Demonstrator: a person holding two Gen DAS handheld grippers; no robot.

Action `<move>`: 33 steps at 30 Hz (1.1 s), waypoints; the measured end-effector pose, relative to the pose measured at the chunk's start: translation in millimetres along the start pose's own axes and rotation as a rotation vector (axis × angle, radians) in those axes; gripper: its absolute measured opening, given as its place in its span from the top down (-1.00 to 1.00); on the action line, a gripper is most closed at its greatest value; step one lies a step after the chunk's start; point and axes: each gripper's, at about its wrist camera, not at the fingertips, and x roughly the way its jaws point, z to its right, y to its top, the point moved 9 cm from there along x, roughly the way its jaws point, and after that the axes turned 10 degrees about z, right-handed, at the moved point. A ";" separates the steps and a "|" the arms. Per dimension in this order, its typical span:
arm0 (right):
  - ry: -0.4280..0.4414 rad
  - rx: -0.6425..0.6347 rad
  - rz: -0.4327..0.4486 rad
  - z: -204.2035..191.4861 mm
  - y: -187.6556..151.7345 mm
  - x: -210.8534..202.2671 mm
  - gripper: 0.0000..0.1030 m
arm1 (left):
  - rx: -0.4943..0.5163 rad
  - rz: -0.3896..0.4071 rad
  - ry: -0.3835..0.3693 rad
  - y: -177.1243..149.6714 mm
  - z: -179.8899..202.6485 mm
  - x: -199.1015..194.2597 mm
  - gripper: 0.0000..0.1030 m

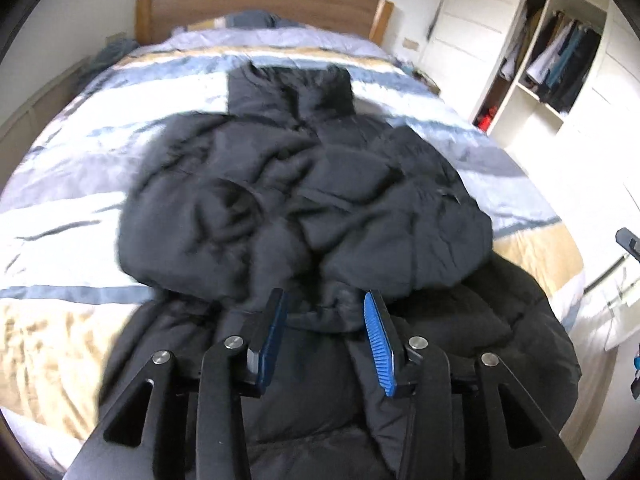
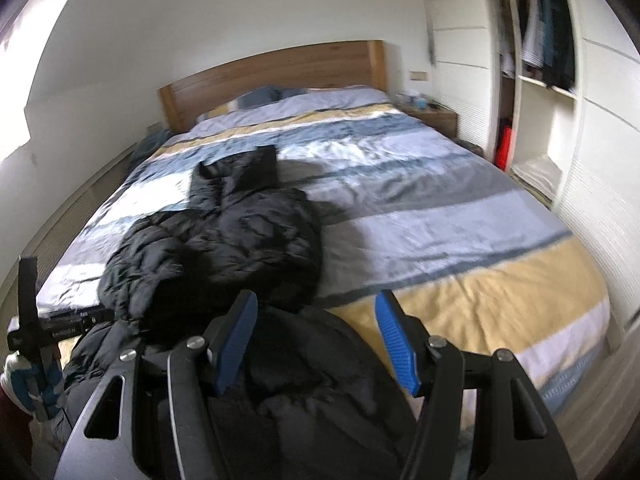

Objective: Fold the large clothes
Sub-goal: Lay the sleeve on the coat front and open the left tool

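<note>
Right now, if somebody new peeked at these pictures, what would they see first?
A big puffy black coat lies crumpled in the middle of a striped bed, its collar toward the wooden headboard. Close up, the left gripper and the right gripper hang open over the coat's near end. An open wardrobe full of clothes stands on the right.

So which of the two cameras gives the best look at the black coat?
The left wrist view: the black coat fills the middle, hood end to hem. The right wrist view shows it off to the left, smaller and partly hidden behind the jaws.

Both views low, headboard-facing, perhaps bed-foot (image 1: 60, 184).
</note>
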 end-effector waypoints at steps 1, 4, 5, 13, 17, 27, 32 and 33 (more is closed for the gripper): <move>0.014 -0.016 -0.001 -9.7 2.1 2.6 -0.16 | -0.007 0.015 0.014 4.4 -8.1 -6.4 0.18; 0.080 -0.080 -0.010 -51.5 9.3 18.3 -0.16 | -0.026 0.056 0.070 17.6 -30.9 -17.5 0.04; 0.098 -0.095 -0.013 -63.2 10.8 23.5 -0.16 | -0.030 0.074 0.091 22.4 -39.2 -20.1 0.04; 0.263 -0.248 -0.087 -172.1 -3.7 82.6 -0.16 | -0.077 0.077 0.177 44.8 -81.1 -3.8 -0.16; 0.327 -0.306 -0.141 -214.9 -23.2 119.0 -0.16 | -0.116 0.056 0.207 44.3 -102.2 19.6 -0.48; 0.314 -0.330 -0.292 -207.8 -89.3 195.8 -0.16 | -0.139 -0.072 0.238 -2.6 -132.3 93.0 -0.73; 0.355 -0.340 -0.304 -195.3 -108.0 194.4 -0.16 | -0.182 -0.076 0.234 -13.4 -138.4 90.8 -0.79; 0.357 -0.339 -0.305 -194.2 -107.9 193.4 -0.16 | -0.175 -0.068 0.245 -10.9 -138.1 86.2 -0.78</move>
